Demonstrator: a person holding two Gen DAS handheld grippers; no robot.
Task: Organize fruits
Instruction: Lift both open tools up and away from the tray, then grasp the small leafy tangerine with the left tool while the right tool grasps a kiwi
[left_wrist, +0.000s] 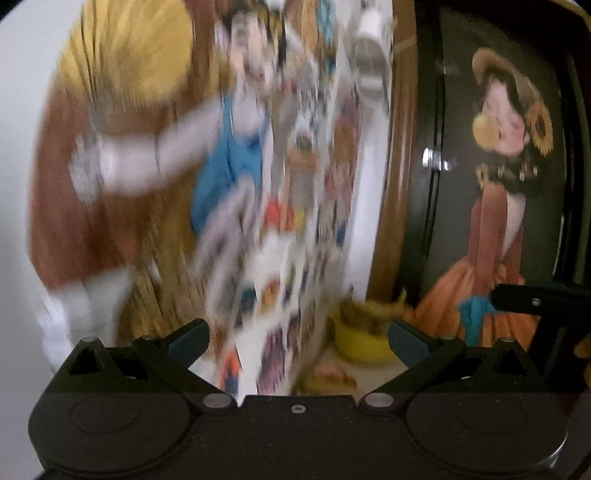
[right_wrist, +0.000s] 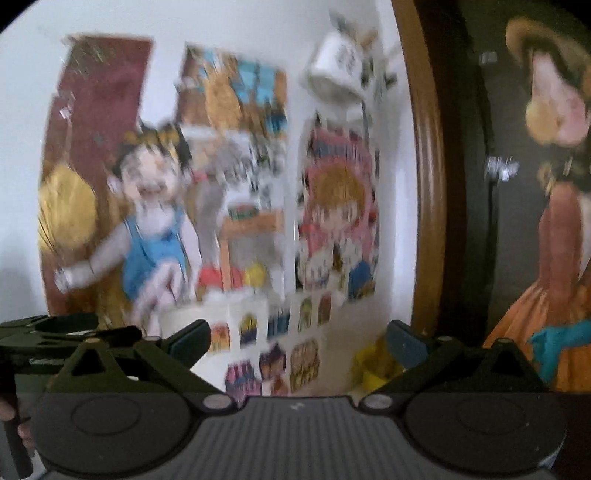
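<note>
Blurred cartoon-covered wall (right_wrist: 258, 206), brown door frame (right_wrist: 424, 184).

Your left gripper (left_wrist: 298, 338) is raised and level, its two blue-padded fingers (left_wrist: 188, 338) spread wide with nothing between them. Your right gripper (right_wrist: 298, 338) matches it, jaws wide apart and holding nothing. In the right wrist view, the left gripper's black body shows at the left edge, close beside the right.
</note>
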